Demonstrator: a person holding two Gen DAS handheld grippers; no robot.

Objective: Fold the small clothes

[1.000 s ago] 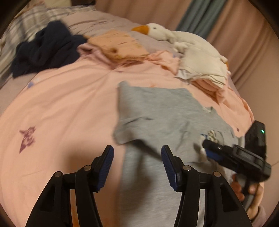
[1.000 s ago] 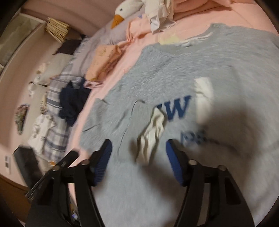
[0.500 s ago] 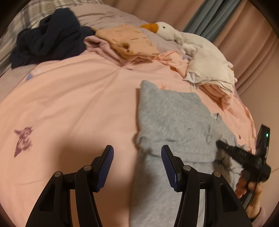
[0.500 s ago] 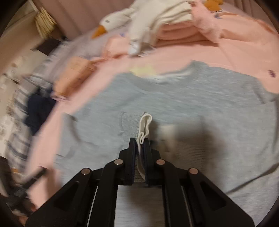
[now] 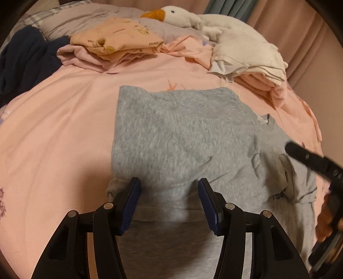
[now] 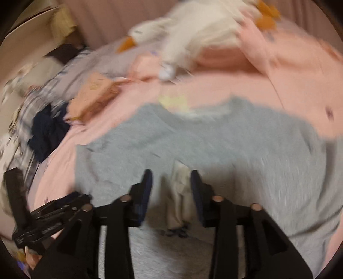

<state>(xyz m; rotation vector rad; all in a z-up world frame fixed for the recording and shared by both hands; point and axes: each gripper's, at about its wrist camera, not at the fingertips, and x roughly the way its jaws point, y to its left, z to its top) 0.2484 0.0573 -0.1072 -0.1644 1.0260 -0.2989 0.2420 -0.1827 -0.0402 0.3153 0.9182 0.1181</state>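
A small grey sweatshirt [image 5: 182, 137] lies on the pink bedspread [image 5: 53, 133], its left side folded over the body. It also shows in the right wrist view [image 6: 246, 146]. My left gripper [image 5: 169, 193] is open, its jaws either side of a grey fold at the near edge. My right gripper [image 6: 171, 182] is open, with the sleeve's pale cuff [image 6: 180, 184] lying loose between its jaws. The right gripper also shows in the left wrist view [image 5: 308, 158] at the right, over the sweatshirt. The right wrist view is blurred.
A folded orange garment [image 5: 115, 38] on pink clothes lies at the back. A dark navy garment [image 5: 23, 62] lies at the back left. A white goose plush [image 5: 193, 19] and folded white clothes [image 5: 248, 58] lie at the back right.
My right gripper shut on the sleeve cuff, carried it across the sweatshirt, then opened and let it go. My left gripper moved right, over the folded grey edge, and stayed open.
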